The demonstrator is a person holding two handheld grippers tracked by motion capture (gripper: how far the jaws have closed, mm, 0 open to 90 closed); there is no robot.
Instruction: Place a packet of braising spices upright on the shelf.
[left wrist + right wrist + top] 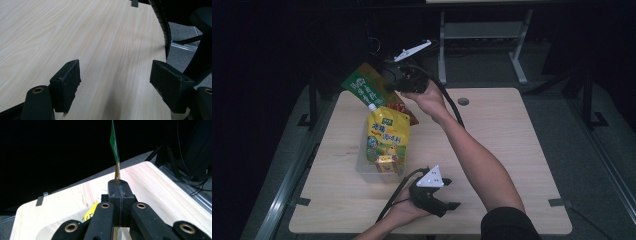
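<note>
My right gripper [393, 86] is held up over the far left part of the table and is shut on the edge of a green snack packet [364, 89], which hangs in the air. In the right gripper view the packet [115, 147] shows edge-on, rising from the pressed-together pads. Below it a clear plastic bin [362, 167] holds an upright yellow spouted pouch [385, 136] and a small packet beside it. My left gripper [451, 199] rests near the table's front edge, jaws open, with only bare wood [105, 50] between its pads [67, 82].
The light wooden table [502, 145] has a round cable hole [463, 101] at the back. A red-brown packet [399, 107] lies behind the bin. Table frame legs [519, 60] and dark floor lie beyond the far edge.
</note>
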